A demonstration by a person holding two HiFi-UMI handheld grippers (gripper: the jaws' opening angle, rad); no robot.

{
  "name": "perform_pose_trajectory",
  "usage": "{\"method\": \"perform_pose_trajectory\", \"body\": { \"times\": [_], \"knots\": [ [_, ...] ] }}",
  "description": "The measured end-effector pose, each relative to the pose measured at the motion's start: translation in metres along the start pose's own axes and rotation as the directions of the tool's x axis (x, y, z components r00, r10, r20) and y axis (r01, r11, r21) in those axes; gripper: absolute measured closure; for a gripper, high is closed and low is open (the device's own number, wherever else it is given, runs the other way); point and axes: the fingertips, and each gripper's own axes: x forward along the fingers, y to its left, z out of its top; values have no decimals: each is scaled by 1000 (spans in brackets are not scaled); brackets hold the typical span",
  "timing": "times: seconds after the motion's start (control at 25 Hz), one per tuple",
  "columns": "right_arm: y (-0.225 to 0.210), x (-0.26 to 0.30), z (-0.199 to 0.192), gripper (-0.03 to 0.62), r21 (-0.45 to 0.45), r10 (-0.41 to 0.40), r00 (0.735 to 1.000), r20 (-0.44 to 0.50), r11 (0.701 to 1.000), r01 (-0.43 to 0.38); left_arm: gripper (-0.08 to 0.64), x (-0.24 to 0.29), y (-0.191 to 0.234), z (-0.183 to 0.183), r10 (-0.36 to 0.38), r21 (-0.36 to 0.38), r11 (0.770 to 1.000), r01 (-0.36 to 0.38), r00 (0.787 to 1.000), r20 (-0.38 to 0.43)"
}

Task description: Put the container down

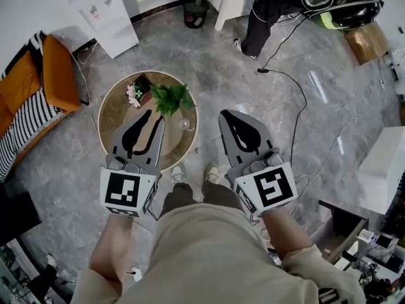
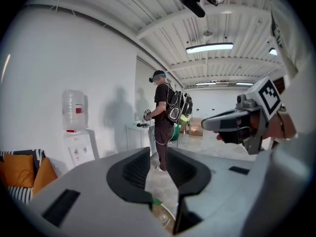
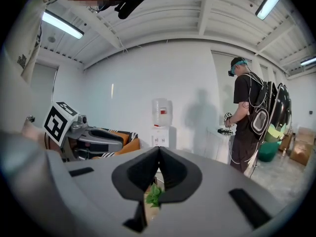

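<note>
A small clear container (image 1: pixel 184 125) stands on the round wooden table (image 1: pixel 114 116), beside a green leafy plant (image 1: pixel 171 98). Neither gripper touches it. My left gripper (image 1: pixel 154 117) hovers over the table's near side; in the left gripper view its jaws (image 2: pixel 158 154) stand a little apart with only floor and table edge showing between them. My right gripper (image 1: pixel 226 114) hangs over the floor just right of the table. Its tips (image 3: pixel 158 150) meet with nothing between them. Each gripper view also shows the other gripper: the right gripper (image 2: pixel 232 125) and the left gripper (image 3: pixel 94 139).
Pink flowers (image 1: pixel 133 94) and a dark object (image 1: pixel 144 84) also sit on the table. An orange cushioned seat (image 1: pixel 54 71) stands at left, a water dispenser (image 1: pixel 104 11) behind it. A black cable (image 1: pixel 297 100) snakes over the floor. Another person (image 2: pixel 163 125) stands ahead.
</note>
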Motion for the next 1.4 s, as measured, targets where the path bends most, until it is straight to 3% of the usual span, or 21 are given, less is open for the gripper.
{"method": "perform_pose_trajectory", "body": {
  "times": [0.24,0.52,1.04,1.4],
  "knots": [
    [19,-21,13,595,-12,22,1000,-6,1000,-22,492,-22,-14,25,-15,31,999,14,999,45],
    [28,-42,29,595,25,1,999,39,1000,-2,518,-52,-21,30,9,58,998,-13,998,67],
    [41,-54,50,595,-52,34,998,57,998,-31,546,-71,-24,42,15,97,995,-25,995,99],
    [41,-68,56,595,-108,-2,997,73,994,10,546,-73,-31,53,-8,143,990,-9,993,117]
  ]
}}
